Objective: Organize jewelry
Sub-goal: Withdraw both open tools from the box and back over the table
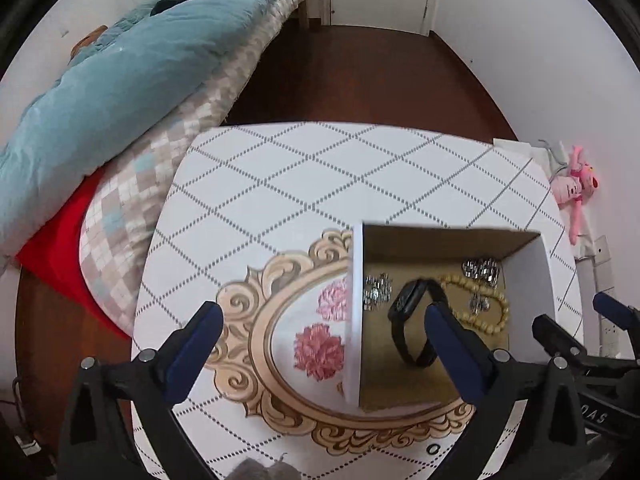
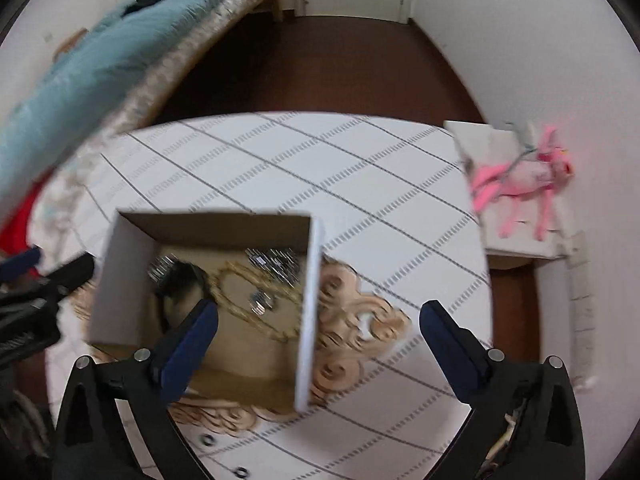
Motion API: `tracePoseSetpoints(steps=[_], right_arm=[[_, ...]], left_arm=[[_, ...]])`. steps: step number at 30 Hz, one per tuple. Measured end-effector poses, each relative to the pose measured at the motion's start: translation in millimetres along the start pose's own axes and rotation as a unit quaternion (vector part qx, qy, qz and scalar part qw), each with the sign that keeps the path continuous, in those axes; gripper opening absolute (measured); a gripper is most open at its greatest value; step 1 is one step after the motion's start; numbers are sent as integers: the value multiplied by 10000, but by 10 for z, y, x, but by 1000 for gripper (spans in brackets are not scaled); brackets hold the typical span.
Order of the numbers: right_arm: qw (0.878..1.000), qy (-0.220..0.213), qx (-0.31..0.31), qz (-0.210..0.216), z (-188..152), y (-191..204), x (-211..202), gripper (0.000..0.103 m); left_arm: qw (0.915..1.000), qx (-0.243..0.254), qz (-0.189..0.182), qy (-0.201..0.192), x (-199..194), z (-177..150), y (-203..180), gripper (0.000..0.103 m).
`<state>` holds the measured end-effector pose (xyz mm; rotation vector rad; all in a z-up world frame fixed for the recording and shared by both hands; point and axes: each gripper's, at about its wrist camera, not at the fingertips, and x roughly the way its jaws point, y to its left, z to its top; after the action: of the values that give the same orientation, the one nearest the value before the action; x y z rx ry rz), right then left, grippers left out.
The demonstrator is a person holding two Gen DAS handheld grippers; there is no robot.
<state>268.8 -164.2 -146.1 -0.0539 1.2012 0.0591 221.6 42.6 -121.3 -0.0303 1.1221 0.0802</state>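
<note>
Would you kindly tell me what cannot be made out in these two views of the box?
- Watch: its right side is hidden by the left tool finger in the left view; smeared dark in the right.
- Silver pieces: motion blur in the right view; too small in the left to identify.
- Box near floor: hidden behind tool fingers in both views.
- Small rings on the table: blurred, tiny.

We see the open-topped box [image 1: 528, 280] on the table [image 1: 280, 184], reachable from above; its upright white walls block any sideways entry. Inside, the black watch [image 1: 412, 320], bead bracelet [image 1: 492, 316] and silver pieces [image 1: 482, 268] crowd the far half, while the near floor is bare. The far tabletop lies open. The bedding [image 1: 100, 92] hems the left edge.
</note>
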Motion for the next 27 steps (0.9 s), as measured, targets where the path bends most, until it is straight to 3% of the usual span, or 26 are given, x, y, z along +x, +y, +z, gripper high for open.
tracePoseSetpoints(steps=[10,20,27], right_arm=[[9993,-273,228,-113,-298,-57,-173,103],[9953,-896,334,-141,-563,-108,-718,103],[9897,-1349,462,-128,-732,-158,-1194,103]], left_arm=[[9998,-53,107,-182,-172,-258,-28,103],[9966,-75,189,-798,-688,-567,-71,103],[9925,-35,3,-1225,-1143,-699,-111,103]])
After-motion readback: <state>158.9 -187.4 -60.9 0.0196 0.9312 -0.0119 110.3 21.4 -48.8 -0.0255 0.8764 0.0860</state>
